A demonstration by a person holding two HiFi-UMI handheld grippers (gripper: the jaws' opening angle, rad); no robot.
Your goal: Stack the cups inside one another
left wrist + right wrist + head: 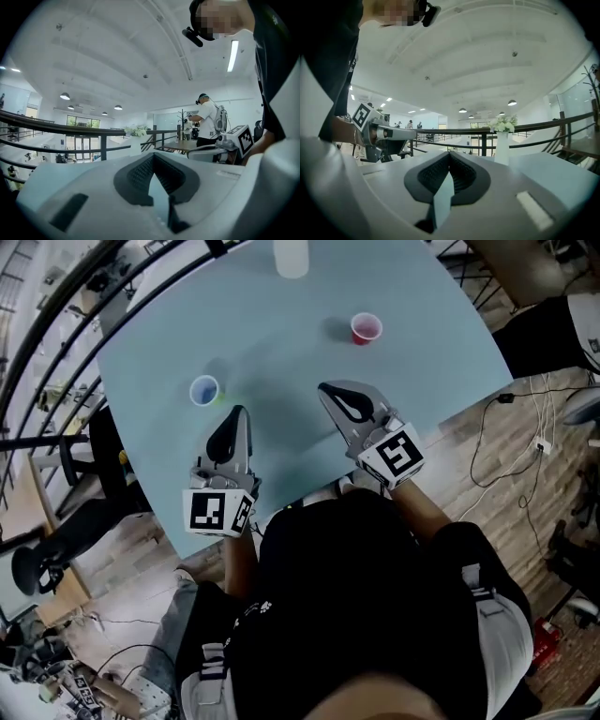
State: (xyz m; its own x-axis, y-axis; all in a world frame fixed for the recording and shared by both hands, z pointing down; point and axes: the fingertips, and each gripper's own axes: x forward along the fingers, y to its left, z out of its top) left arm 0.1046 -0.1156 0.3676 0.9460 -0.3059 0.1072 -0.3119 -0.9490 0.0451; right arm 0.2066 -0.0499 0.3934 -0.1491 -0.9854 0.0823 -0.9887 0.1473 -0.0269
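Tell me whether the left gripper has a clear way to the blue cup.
Probably yes: the blue cup stands on the table just ahead of the left gripper, with nothing between them. Its jaws are together, so they must open first.

Two cups stand on the counter [441,343], well apart. The left cup [203,391] is nearer the person and close to the counter's left edge, while the right cup [366,328] stands farther back and to the right. The vase [292,257] stands behind both at the far edge, between them across the width. The left gripper [237,412] is over the near part of the counter, just right of the left cup and apart from it. The right gripper [324,388] is to its right, in front of the right cup and well short of it. A railing [483,140] runs beyond the counter's far side. Cables [539,413] lie on the floor [506,484] to the counter's right.
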